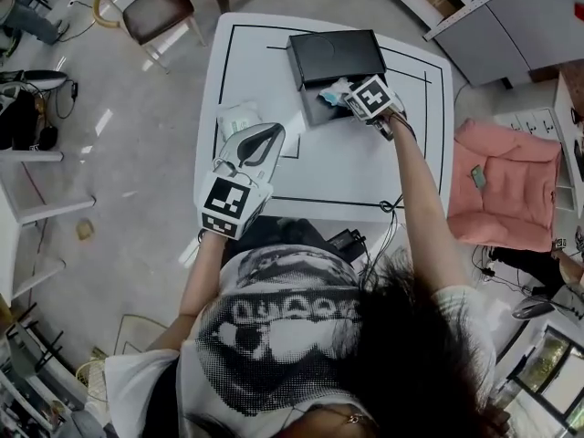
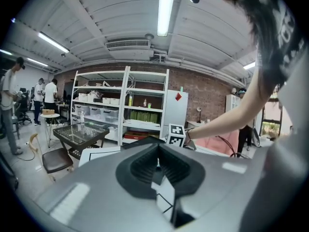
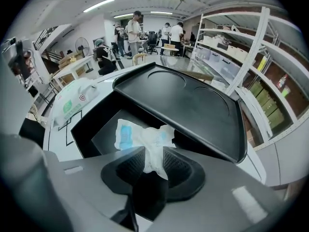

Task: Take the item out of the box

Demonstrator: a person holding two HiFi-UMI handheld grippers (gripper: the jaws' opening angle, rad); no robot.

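A black box [image 1: 313, 108] stands open at the far middle of the white table [image 1: 365, 167], its lid [image 1: 336, 57] lying back behind it. My right gripper [image 1: 351, 99] is at the box's right rim. It is shut on a crumpled white and blue packet [image 3: 140, 137], pinched between the pads just above the box's black inside [image 3: 96, 124]. The lid [image 3: 193, 110] slopes away on the right. My left gripper [image 1: 274, 133] hovers over the table's left front, away from the box, with its jaws together and nothing in them; it [image 2: 158, 166] points out across the room.
A white pack of wipes [image 1: 239, 117] lies on the table left of the box. A chair [image 1: 157, 9] stands beyond the table's far left corner and a pink cushion [image 1: 506, 185] sits to the right. Shelves [image 2: 120, 105] and people fill the room behind.
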